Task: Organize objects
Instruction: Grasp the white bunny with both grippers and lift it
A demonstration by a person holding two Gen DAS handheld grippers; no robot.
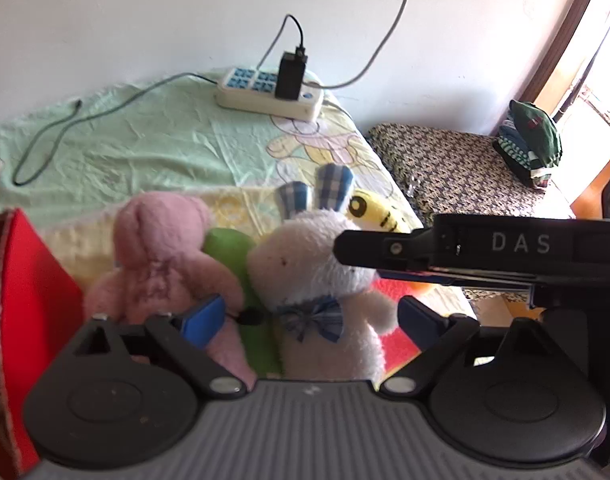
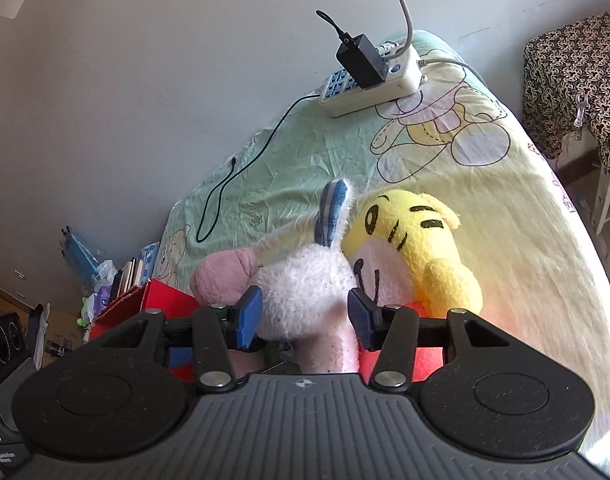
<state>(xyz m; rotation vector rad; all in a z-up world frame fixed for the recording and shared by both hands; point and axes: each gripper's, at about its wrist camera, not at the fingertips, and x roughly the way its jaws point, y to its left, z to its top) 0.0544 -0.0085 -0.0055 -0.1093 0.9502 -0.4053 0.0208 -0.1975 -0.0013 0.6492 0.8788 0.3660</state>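
A white rabbit plush (image 1: 305,256) with blue plaid ears and a bow stands between a pink plush (image 1: 161,248) and a yellow tiger plush (image 1: 379,212), with a green toy (image 1: 233,252) wedged behind. My left gripper (image 1: 311,320) is open, its blue pads wide apart on either side of the rabbit's body. My right gripper (image 2: 305,318) is shut on the white rabbit plush (image 2: 305,288), one pad pressing each side of its head; its black body (image 1: 485,248) reaches in from the right. The pink plush (image 2: 225,272) and the tiger (image 2: 413,240) flank it. A red box (image 1: 29,300) stands at the left, and red shows beneath the toys.
The toys sit on a bed with a pale green cartoon sheet (image 1: 165,140). A white power strip (image 1: 269,94) with a black charger and loose cables lies by the wall. Right of the bed is a patterned covered surface (image 1: 457,168) with folded clothes (image 1: 533,140). Books and clutter (image 2: 121,276) lie on the floor.
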